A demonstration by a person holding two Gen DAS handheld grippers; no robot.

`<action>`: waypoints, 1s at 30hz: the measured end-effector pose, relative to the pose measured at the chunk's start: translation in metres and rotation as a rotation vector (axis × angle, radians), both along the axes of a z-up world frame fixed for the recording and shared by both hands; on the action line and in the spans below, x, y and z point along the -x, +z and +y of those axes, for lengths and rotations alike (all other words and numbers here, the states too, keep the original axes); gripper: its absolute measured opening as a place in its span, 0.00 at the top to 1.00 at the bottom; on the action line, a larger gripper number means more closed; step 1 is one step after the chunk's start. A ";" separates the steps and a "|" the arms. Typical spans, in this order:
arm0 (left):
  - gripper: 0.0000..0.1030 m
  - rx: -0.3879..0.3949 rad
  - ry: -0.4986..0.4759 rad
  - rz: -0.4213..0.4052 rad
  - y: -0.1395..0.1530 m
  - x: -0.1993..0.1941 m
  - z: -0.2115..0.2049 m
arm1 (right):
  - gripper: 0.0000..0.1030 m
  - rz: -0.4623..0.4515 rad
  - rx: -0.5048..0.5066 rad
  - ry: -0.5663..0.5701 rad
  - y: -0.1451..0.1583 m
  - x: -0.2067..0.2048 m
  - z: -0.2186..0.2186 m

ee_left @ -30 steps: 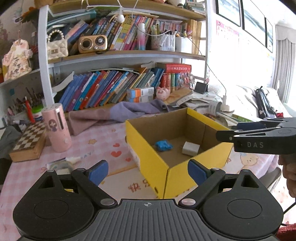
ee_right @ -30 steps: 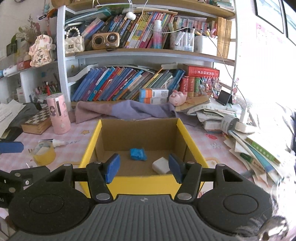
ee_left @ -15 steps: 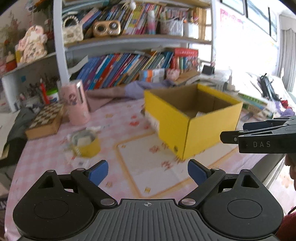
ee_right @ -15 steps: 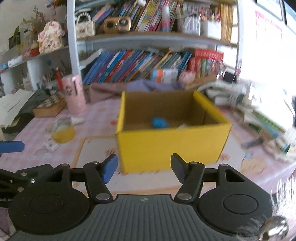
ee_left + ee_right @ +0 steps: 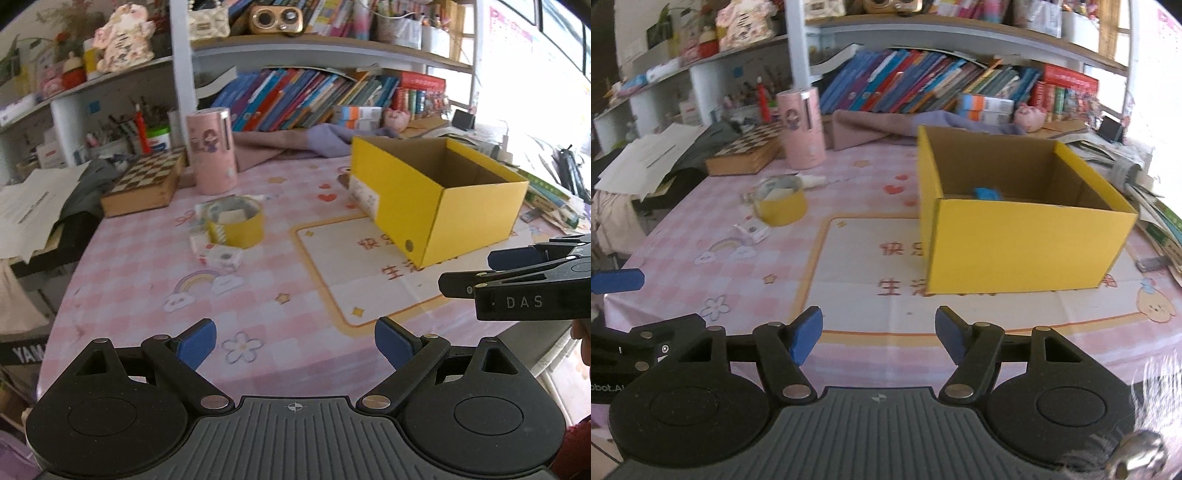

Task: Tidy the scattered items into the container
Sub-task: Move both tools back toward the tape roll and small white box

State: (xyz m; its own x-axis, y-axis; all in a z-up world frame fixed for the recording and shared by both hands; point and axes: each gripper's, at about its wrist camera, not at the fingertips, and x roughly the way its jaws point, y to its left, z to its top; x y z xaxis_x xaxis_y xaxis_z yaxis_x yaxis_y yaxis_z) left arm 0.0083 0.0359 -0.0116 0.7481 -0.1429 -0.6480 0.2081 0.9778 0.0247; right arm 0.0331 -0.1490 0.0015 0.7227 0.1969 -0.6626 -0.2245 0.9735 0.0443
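yellow tape roll (image 5: pixel 236 221) well beyond empty left gripper (image 5: pixel 293 341)

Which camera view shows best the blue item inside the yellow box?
The right wrist view shows it best: the blue item peeks above the near wall of the yellow box, on the box floor. In the left wrist view, the yellow box is seen from a corner, and its walls hide the item completely.

Bright daylight from the right, blown-out glare there, fisheye bending at edges, slight motion blur
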 end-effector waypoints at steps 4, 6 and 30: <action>0.08 0.000 0.031 0.011 0.000 0.004 0.010 | 0.32 0.014 0.006 0.043 0.000 -0.001 0.013; 0.08 0.007 0.048 0.020 -0.001 0.004 0.015 | 0.30 0.021 0.013 0.063 0.000 -0.001 0.018; 0.08 0.018 0.185 0.071 -0.016 -0.024 0.050 | 0.26 0.073 0.055 0.224 -0.017 -0.041 0.064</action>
State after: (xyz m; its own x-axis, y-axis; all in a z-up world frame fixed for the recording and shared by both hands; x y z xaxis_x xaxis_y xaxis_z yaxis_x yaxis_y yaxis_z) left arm 0.0321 0.0862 -0.0275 0.7154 -0.0189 -0.6985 0.0250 0.9997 -0.0014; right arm 0.0738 -0.0845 -0.0154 0.6148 0.3090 -0.7256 -0.4337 0.9009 0.0162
